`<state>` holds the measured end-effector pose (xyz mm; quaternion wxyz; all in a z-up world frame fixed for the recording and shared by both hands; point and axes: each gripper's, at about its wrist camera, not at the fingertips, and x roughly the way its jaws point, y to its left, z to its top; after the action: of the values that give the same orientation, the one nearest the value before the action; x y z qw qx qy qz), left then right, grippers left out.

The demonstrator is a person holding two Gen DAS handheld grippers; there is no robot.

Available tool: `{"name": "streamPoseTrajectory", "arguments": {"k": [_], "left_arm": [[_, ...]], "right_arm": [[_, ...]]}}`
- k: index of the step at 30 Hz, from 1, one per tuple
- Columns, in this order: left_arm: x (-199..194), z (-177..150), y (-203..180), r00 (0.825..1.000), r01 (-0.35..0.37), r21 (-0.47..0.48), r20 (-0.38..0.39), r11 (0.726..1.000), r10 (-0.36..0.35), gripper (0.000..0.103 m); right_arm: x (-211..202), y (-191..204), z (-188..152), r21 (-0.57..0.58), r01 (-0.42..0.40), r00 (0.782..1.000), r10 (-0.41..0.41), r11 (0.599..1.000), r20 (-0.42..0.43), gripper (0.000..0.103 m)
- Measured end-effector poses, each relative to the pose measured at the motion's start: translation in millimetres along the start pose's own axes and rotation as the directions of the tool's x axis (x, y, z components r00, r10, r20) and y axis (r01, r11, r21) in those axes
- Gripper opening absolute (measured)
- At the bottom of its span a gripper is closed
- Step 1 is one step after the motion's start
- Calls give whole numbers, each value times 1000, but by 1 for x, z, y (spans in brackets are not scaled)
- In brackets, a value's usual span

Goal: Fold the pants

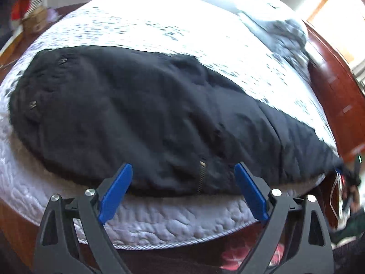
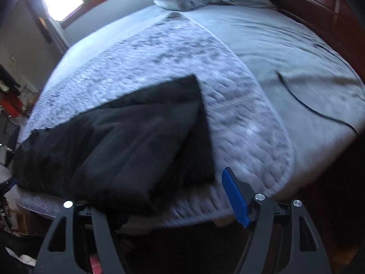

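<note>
Both grippers, left [image 1: 183, 190] and right [image 2: 173, 203], hang wide-fingered and empty over the black pants [image 1: 136, 114] on the bed [image 1: 159, 223]; looks between folds, next needs fresh edge grasps.

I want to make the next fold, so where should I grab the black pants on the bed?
Probably grip the black pants along the near edge by the zipper, coming in low from the bedside. That edge lies by the mattress rim, right ahead of the open left gripper, so fingers could slide under it.
</note>
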<state>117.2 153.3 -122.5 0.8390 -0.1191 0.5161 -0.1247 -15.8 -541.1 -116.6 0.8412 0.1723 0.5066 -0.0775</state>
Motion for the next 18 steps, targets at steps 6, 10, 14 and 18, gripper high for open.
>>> {"name": "streamPoseTrajectory", "arguments": {"k": [6,10,14,18], "left_arm": [[18,9,-2,1000,-14,-38,-20,999,14,91],[22,5,-17,1000,23,-26,-16,999,-24,91],[30,-1,-36,999,3,36,-45,999,-1,91],[42,-6,-47,996,24,43,-92,999,-20,91]], "right_arm": [[1,-24,-13,124,14,1000,-11,992,-25,85],[-1,-39,-24,227,-127,988,143,966,-55,85],[-3,-38,-41,294,-295,947,320,909,-38,85],[13,-34,-50,409,-432,886,462,804,28,85]]}}
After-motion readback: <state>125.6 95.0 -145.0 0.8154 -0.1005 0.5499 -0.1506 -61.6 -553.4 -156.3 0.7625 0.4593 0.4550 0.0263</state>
